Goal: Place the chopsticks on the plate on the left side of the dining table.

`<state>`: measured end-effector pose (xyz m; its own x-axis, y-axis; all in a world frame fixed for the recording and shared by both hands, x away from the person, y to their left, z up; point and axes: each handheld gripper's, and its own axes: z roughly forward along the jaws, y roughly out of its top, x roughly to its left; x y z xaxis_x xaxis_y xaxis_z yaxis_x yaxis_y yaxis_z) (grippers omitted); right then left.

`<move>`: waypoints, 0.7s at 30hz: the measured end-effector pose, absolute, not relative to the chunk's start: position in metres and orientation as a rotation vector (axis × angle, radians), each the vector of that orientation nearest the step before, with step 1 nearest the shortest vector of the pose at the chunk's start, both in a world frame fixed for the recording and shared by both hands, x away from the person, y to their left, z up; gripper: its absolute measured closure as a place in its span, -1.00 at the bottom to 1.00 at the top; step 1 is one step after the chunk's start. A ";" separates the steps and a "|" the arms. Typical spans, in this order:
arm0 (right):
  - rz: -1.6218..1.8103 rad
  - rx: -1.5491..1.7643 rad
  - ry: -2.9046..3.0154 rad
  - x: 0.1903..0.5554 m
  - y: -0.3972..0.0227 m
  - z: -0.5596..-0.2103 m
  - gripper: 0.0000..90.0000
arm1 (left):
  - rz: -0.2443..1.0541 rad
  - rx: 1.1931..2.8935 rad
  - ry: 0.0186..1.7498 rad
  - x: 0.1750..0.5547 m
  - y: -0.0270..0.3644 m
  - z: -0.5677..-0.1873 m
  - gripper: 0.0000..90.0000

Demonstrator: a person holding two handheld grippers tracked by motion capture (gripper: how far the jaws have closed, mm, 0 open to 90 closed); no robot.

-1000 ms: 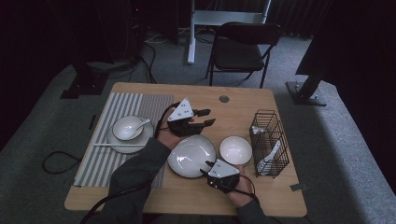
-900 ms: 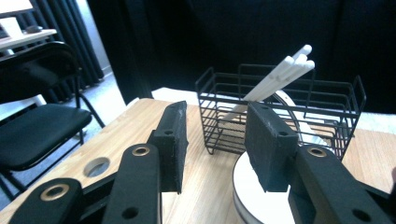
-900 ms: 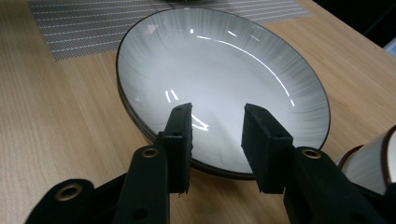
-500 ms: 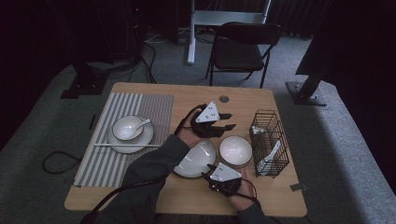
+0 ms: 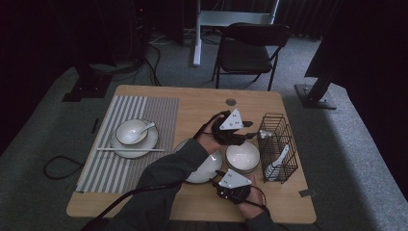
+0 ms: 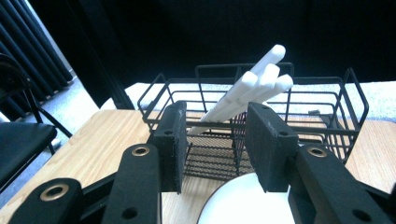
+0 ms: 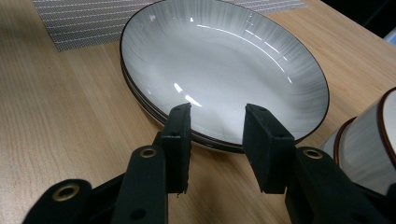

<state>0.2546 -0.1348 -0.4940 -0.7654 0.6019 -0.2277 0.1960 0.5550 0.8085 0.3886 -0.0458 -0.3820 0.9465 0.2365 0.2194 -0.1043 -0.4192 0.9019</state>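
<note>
High view: the left tool [image 5: 240,139], jaws apart and empty, hovers over the bowl [image 5: 243,156] beside the wire basket [image 5: 279,144]; the right tool [image 5: 225,180], likewise apart, faces the stacked plates [image 7: 224,70] on the counter [image 5: 202,101].

You have a table [image 5: 202,101] of pale wood with a matt, fine grain; the deep plate [image 7: 224,70] looks like glazed ceramic, glossy and smooth; the basket [image 6: 327,116] is thin black wire, probably coated metal; its white utensils [image 6: 252,88] look matt; the striped mat [image 5: 144,115] seems woven.
</note>
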 end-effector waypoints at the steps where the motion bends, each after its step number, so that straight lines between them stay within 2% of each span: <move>1: 1.112 0.640 2.305 0.255 -0.135 -0.494 0.37 | 0.379 1.970 0.093 0.388 -0.047 -0.382 0.33; 21: 1.108 0.646 2.318 0.256 -0.134 -0.498 0.36 | 0.374 1.964 0.111 0.393 -0.059 -0.382 0.33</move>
<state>0.2558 -0.1345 -0.4981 -0.7697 0.5987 -0.2216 0.2034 0.5591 0.8038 0.3925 -0.0590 -0.3816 0.9461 0.2468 0.2096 -0.0928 -0.4136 0.9057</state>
